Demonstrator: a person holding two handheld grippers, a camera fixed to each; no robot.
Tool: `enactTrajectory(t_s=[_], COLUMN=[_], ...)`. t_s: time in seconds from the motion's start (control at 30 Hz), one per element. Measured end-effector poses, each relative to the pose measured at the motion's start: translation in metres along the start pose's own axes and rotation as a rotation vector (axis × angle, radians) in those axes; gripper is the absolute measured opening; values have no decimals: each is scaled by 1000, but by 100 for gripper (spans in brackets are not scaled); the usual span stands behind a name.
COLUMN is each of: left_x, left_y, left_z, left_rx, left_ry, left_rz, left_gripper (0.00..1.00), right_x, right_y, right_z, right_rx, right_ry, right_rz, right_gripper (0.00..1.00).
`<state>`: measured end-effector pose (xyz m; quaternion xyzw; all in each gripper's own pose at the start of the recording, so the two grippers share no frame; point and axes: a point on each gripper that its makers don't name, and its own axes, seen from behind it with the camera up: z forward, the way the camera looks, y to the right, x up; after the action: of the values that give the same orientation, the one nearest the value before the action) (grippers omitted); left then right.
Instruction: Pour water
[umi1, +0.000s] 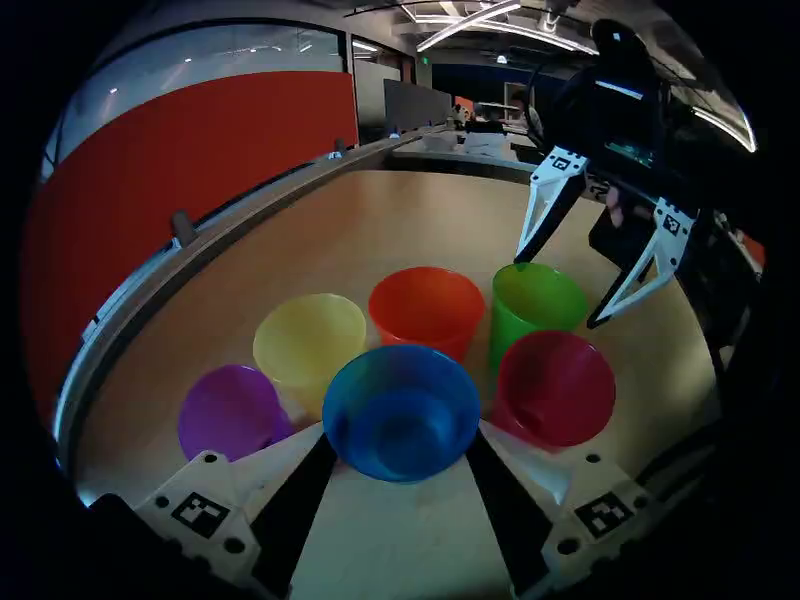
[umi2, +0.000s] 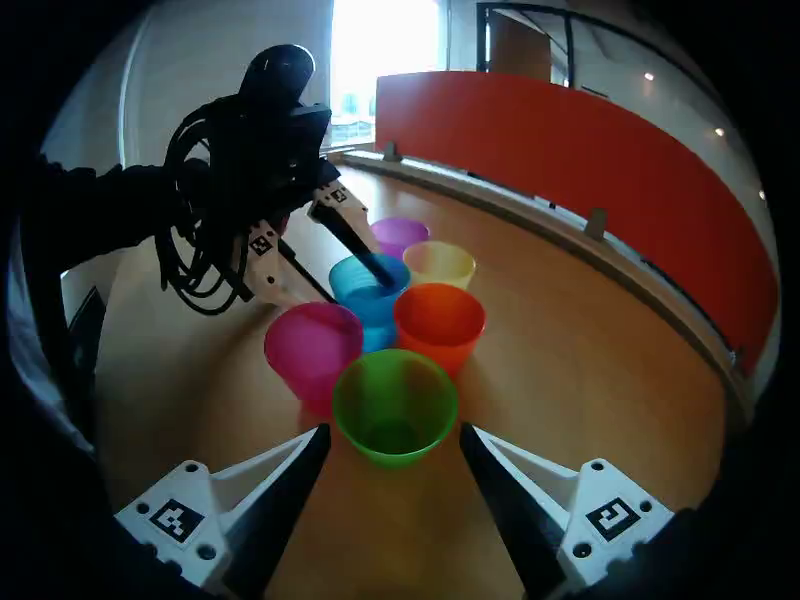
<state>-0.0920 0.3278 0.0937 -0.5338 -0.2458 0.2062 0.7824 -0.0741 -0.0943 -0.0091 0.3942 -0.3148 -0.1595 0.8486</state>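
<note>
Several coloured plastic cups stand in a cluster on a wooden table (umi1: 400, 215). The blue cup (umi1: 400, 410) sits between the fingers of my left gripper (umi1: 400, 440), which press on its sides. In the right gripper view, that left gripper (umi2: 355, 285) straddles the blue cup (umi2: 368, 290). The green cup (umi2: 394, 405) stands between the fingers of my right gripper (umi2: 393, 428), with a thin gap on each side. In the left gripper view, the right gripper (umi1: 556, 292) spans the green cup (umi1: 535, 300). Whether any cup holds water I cannot tell.
Around these stand an orange cup (umi1: 427, 305), a yellow cup (umi1: 310, 340), a purple cup (umi1: 230, 410) and a pink cup (umi1: 555, 388), all close together. A red wall panel (umi1: 190, 180) runs along the table's far edge. A person's dark sleeve (umi2: 110, 215) holds the left gripper.
</note>
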Motion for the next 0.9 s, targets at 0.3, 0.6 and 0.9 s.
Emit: enactTrajectory(t_s=[0.3,0.6,0.9], left_x=[-3,-8,-11], left_y=[-2,-5,-5], left_z=[-4,-10,-15], left_rx=[6,13,16], left_ry=[-4,-8,-5], left_rz=[1,3,-7], left_gripper=[83,83,83], right_x=[0,2,2], right_y=[2,2,-1], right_z=[9,18,31], right_rx=[0,9,17], right_ry=[-1,1,3], right_rz=[3,-3,-11], right_gripper=[100,100,100])
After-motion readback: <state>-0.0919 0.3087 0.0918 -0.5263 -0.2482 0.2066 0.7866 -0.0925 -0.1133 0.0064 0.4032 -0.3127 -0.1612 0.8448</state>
